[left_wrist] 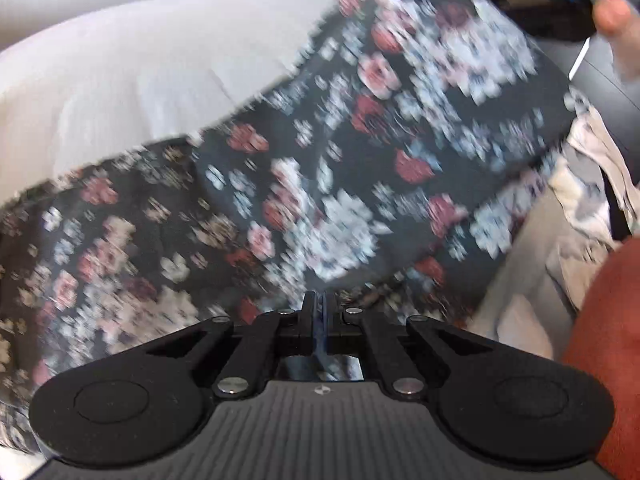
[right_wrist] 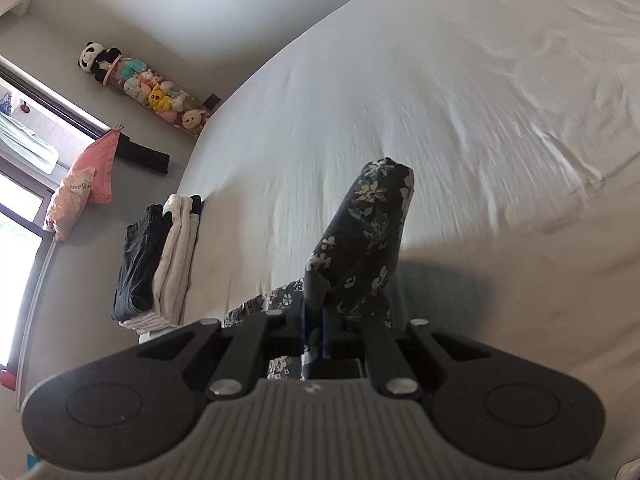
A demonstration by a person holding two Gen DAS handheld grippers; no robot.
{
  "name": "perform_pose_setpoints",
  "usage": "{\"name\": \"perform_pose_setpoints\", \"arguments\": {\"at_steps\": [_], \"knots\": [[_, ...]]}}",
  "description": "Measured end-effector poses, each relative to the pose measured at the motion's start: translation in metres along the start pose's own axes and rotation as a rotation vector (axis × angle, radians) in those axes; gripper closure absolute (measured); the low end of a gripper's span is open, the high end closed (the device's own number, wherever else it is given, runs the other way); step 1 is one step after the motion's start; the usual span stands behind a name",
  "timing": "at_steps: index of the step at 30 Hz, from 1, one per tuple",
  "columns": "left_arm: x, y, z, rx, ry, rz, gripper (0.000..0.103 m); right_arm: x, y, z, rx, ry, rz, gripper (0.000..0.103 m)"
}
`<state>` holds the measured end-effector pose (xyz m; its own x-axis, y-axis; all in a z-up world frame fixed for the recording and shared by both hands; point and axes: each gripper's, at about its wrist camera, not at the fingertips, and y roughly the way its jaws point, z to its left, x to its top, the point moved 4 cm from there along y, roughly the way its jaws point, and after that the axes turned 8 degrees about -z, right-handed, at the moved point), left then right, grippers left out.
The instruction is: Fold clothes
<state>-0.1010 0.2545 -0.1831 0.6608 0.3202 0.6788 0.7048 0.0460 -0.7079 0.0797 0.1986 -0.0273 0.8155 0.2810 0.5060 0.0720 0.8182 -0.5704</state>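
Floral garment [left_wrist: 320,168], dark with pink and white blossoms, is hanging stretched between both grippers above the white bed [right_wrist: 400,100]. Its long axis is running from the left gripper [left_wrist: 320,304] up and away to the right, toward the far corner where the other tool and a fingertip are showing, blurred. The left gripper is pinched together on the cloth's near edge, fabric spreading out ahead of its tips. The right gripper [right_wrist: 316,320] is clamped on another corner, a bunched fold of the cloth standing up just ahead of its tips and a little more trailing down to its left. To do this step well, I would say both corners are needing to stay level and taut, so the cloth is hanging without a twist before being laid onto the bed ahead of the grippers; letting one side sag is risking a skewed crease. A stack of folded clothes [right_wrist: 160,260] is sitting well off to the right gripper's left, at the bed's edge, apparently finished.
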Motion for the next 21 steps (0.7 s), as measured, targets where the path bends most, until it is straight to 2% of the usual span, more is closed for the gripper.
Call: {"name": "perform_pose_setpoints", "arguments": {"at_steps": [3,6,10,13,16,21], "knots": [[-0.012,0.015,-0.004,0.008,0.004,0.03,0.1,-0.003,0.001,0.003,0.003,0.014,0.002,0.094],[-0.009,0.01,0.0,-0.014,-0.023,0.03,0.1,-0.008,0.002,0.01,0.003,-0.007,0.014,0.094],[0.015,-0.007,0.023,-0.01,-0.09,-0.04,0.1,-0.009,-0.002,0.014,-0.018,-0.054,0.0,0.094],[0.036,-0.004,0.049,0.021,-0.12,-0.053,0.1,-0.009,0.0,0.008,-0.051,-0.064,-0.002,0.094],[0.058,0.015,0.066,0.01,-0.125,-0.036,0.1,-0.01,0.005,-0.002,-0.054,-0.038,0.003,0.094],[0.079,0.056,0.074,0.024,-0.103,0.007,0.1,-0.01,0.004,0.001,-0.008,-0.018,0.004,0.094]]}}
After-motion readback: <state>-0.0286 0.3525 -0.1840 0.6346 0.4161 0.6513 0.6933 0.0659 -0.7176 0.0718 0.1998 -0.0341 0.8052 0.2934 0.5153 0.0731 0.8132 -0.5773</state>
